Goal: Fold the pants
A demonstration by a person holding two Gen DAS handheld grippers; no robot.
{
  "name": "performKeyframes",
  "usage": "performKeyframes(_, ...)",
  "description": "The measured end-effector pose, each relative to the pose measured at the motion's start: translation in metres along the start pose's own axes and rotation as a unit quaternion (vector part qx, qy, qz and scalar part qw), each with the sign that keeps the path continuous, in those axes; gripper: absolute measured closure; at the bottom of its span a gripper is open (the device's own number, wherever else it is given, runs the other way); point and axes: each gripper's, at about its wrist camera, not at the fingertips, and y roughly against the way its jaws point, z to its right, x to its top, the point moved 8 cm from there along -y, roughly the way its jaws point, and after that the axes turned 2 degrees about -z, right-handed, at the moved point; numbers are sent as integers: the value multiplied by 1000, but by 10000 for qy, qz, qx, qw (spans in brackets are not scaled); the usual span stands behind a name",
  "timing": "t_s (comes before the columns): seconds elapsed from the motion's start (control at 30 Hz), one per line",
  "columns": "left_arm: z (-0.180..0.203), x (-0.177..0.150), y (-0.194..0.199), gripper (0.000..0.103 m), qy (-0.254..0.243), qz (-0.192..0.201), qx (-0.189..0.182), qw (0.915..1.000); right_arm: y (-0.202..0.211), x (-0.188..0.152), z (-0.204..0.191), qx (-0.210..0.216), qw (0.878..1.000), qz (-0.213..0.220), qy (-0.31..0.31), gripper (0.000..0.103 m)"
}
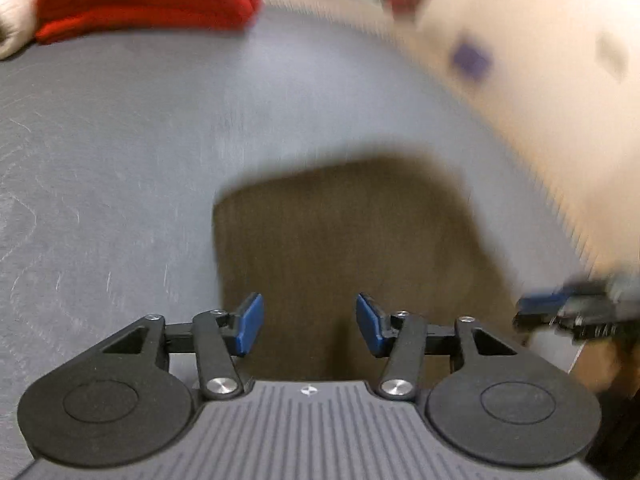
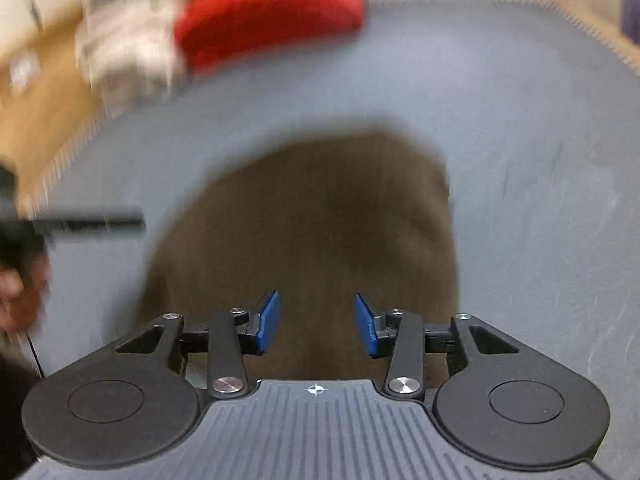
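While both views blur, we see the folded brown pants (image 1: 344, 248) lying at centre frame on the grey desk (image 1: 120, 168), ahead of both tools. Our left tool (image 1: 310, 322) and right tool (image 2: 316, 322) stand spread, pinching nothing. A red folded garment (image 2: 268, 16) sits at the upper edge.
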Motion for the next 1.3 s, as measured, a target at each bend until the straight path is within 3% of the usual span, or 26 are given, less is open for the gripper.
performKeyframes(0.03, -1, -16, -14, 50, -240, -446, 341, 9981, -16, -15, 0, -290, 9982, -415, 319, 60)
performKeyframes(0.07, -3, -30, -23, 50, -427, -733, 644, 9943, -23, -23, -2, -459, 9954, -493, 678, 60)
performKeyframes(0.1, -2, -37, -23, 50, -529, -748, 802, 9926, -23, -24, -8, -548, 9924, -439, 1013, 60)
performKeyframes(0.17, 3, -31, -9, 51, -592, -681, 872, 9921, -14, -19, -9, -518, 9933, -285, 989, 60)
performKeyframes(0.33, 18, 11, 65, 48, -732, -37, 1015, 9921, 21, -10, -7, -335, 9964, 462, 632, 60)
performKeyframes(0.47, 32, 30, 117, 32, -783, 479, 983, 9909, 34, -1, -5, -260, 9955, 801, 436, 60)
performKeyframes(0.53, 38, 35, 135, 25, -759, 926, 1001, 9877, 37, -1, -4, -304, 9949, 899, 344, 60)
performKeyframes(0.6, 43, 35, 141, 24, -742, 1291, 1016, 9836, 38, 1, -2, -349, 9941, 982, 285, 60)
performKeyframes(0.7, 45, 23, 124, 24, -547, 1477, 933, 9831, 37, 2, -8, -452, 9932, 1024, 316, 60)
performKeyframes(0.77, 38, 14, 99, 26, -242, 1013, 872, 9907, 37, -1, -7, -530, 9926, 1044, 330, 60)
performKeyframes(0.8, 37, 15, 91, 32, -43, 773, 802, 9938, 37, -1, -5, -558, 9924, 1053, 308, 60)
performKeyframes(0.87, 31, 17, 85, 37, 138, 756, 595, 9953, 42, -2, -1, -599, 9923, 1056, 234, 60)
performKeyframes(0.97, 28, 17, 66, 59, 149, 426, 235, 9987, 43, -1, 7, -622, 9924, 1051, 115, 60)
performKeyframes(1.1, 46, -3, 29, 59, -101, -433, -405, 9982, 35, -8, 13, -579, 9951, 804, 65, 60)
performKeyframes(1.17, 54, -20, 10, 59, -500, -839, -234, 9949, 8, -27, 21, -753, 9970, -72, 193, 60)
performKeyframes(1.2, 56, -34, -5, 59, -724, -1202, -16, 9901, -6, -39, 27, -966, 9938, -474, 290, 54)
performKeyframes(1.23, 55, -44, -14, 59, -890, -1456, 178, 9852, -11, -44, 30, -1038, 9925, -572, 308, 48)
performKeyframes(1.3, 55, -43, -16, 58, -1099, -1454, 320, 9827, -7, -36, 30, -884, 9949, -432, 219, 50)
